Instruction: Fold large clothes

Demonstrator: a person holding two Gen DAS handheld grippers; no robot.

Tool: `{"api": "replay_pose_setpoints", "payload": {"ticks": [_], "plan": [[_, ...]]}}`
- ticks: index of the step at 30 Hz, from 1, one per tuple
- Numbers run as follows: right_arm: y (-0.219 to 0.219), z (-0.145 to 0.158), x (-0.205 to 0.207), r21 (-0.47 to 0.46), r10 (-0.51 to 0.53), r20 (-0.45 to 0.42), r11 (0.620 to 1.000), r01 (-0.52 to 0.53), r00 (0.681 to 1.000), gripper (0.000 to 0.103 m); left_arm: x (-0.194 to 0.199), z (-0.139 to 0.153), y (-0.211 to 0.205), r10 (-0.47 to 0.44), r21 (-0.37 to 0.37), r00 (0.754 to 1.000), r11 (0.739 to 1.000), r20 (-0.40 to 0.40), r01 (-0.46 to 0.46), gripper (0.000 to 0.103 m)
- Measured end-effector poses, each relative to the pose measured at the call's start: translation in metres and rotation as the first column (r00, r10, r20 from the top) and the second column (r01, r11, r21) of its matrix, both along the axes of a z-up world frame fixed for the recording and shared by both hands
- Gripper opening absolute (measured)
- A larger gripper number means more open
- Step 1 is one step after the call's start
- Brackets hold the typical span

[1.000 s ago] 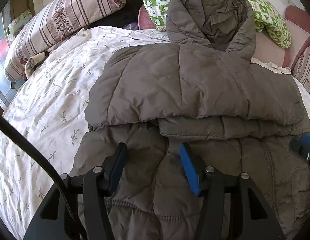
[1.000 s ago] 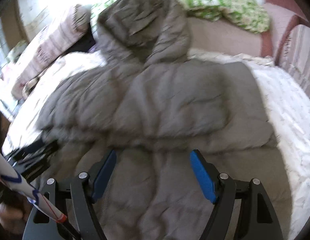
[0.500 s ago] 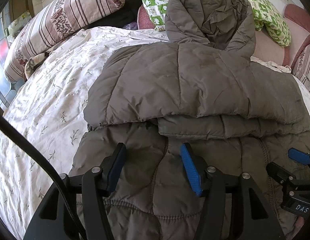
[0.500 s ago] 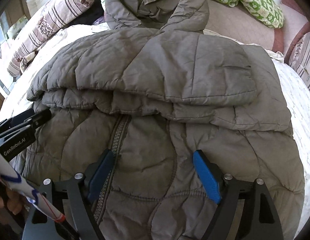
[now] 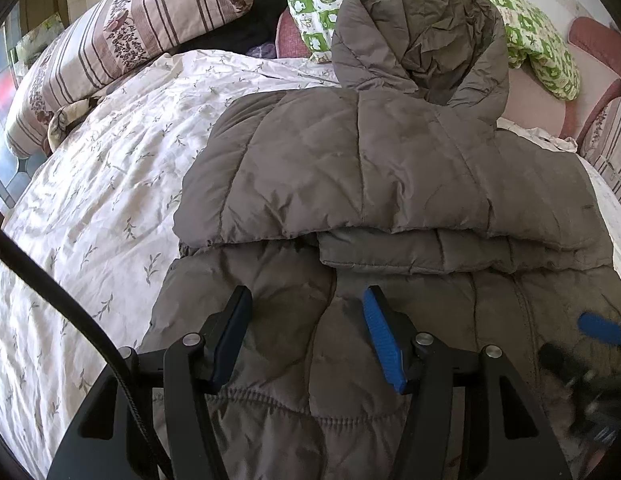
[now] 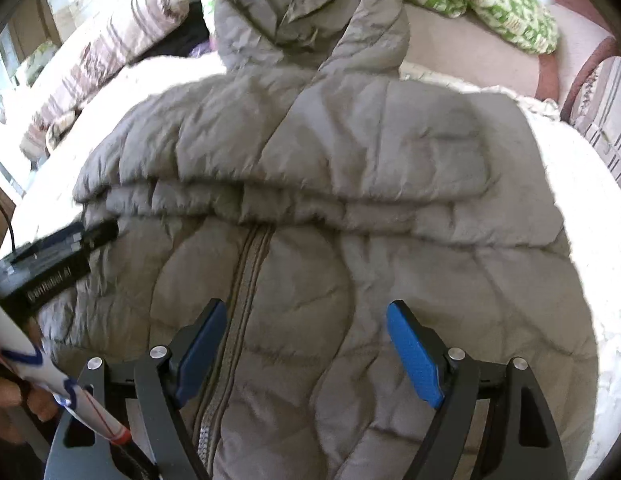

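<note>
While the grey hooded jacket point(image 5: 370, 184) lies spread on the bed point(image 5: 90, 200), sleeves folded across its chest, the left gripper point(image 5: 306, 312) hovers over its lower front with jaws half apart, holding nothing. Beside the zipper point(image 6: 238, 300), the right gripper point(image 6: 306, 332) stands wide above the hem, empty too.

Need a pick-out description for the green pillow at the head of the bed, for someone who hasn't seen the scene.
Start at the bed with the floral sheet, where a grey puffer jacket lies spread. Follow the jacket up to its hood; the green pillow lies directly behind it. It alone has a green-and-white checked print; the neighbouring pillow to the left is pink with brown stripes.
</note>
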State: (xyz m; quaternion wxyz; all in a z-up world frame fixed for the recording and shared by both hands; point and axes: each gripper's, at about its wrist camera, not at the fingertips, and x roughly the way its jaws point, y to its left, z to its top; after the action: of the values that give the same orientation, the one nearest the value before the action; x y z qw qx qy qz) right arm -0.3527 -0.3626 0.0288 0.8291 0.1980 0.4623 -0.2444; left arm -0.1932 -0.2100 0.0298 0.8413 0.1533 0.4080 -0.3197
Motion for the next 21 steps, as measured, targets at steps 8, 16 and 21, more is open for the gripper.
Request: {"api": "replay_pose_setpoints", "payload": {"ticks": [8,16,21], "plan": [[0.012,-0.011,0.005,-0.052,0.02,-0.046,0.998,-0.023,0.999,0.086,-0.002,-0.002,-0.004,-0.001,0.017,1.0,1.0,0.016,0.001,0.059],[0.014,-0.014,0.007,-0.092,0.024,-0.058,0.995,-0.029,0.998,0.088,-0.003,-0.003,-0.006,-0.008,0.025,1.0,1.0,0.024,0.008,0.06],[0.017,-0.014,0.007,-0.101,0.019,-0.06,0.995,-0.025,0.998,0.088,-0.003,-0.004,-0.006,-0.008,0.026,1.0,1.0,0.024,0.008,0.06]]}}
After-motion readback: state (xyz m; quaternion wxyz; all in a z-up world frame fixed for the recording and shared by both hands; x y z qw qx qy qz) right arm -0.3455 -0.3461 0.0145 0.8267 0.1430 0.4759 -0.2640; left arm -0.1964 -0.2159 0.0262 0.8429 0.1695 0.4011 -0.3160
